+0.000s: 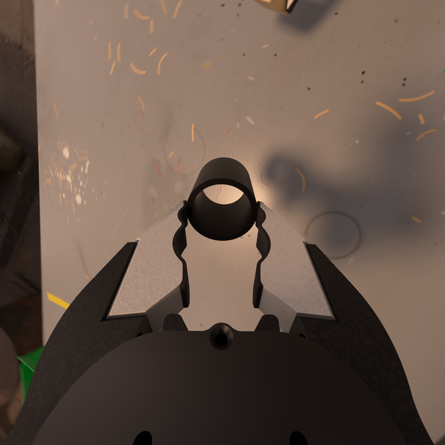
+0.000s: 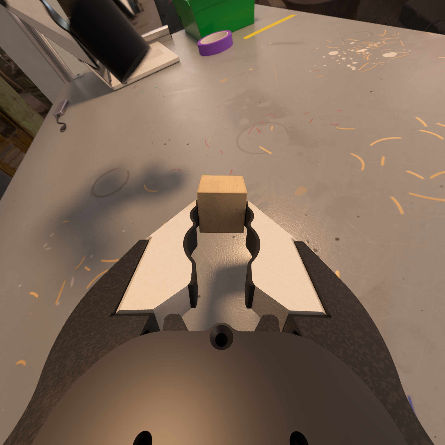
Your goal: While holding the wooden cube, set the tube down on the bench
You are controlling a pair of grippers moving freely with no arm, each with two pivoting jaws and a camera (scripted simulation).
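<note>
Bench (image 2: 313, 101): grey top, scuffed, with orange curls, red flecks, white spatter and faint ring marks.

Green box (image 2: 216, 16) at the far edge in the right wrist view, a yellow strip (image 2: 269, 26) just right of it, a purple tape roll (image 2: 215, 42) lying flat in front of it. A small grey hub (image 2: 61, 110) with a short cable sits near the bench's left edge.

Left gripper (image 1: 222, 207): looks steeply down at the bench, fingers clamped on the tube's sides at the tips. In the right wrist view it shows at top left (image 2: 134, 57), white fingers either side of the tube.

Tube (image 1: 222, 212): black, hollow, open both ends. Long axis runs along the left gripper's view line, so it points down toward the bench; bench shows through the bore. In the right wrist view the tube (image 2: 108, 36) hangs tilted, lower end toward the bench. Contact with the bench: cannot tell from these views.

Right gripper (image 2: 222, 212): angled forward and down over the bench, fingers closed on the cube's left and right faces at the tips.

Cube (image 2: 222, 207): pale wood, square to the fingers, held clear of the bench, shadow beneath. A corner of the cube (image 1: 274, 6) shows at the top edge of the left wrist view, well apart from the tube.
</note>
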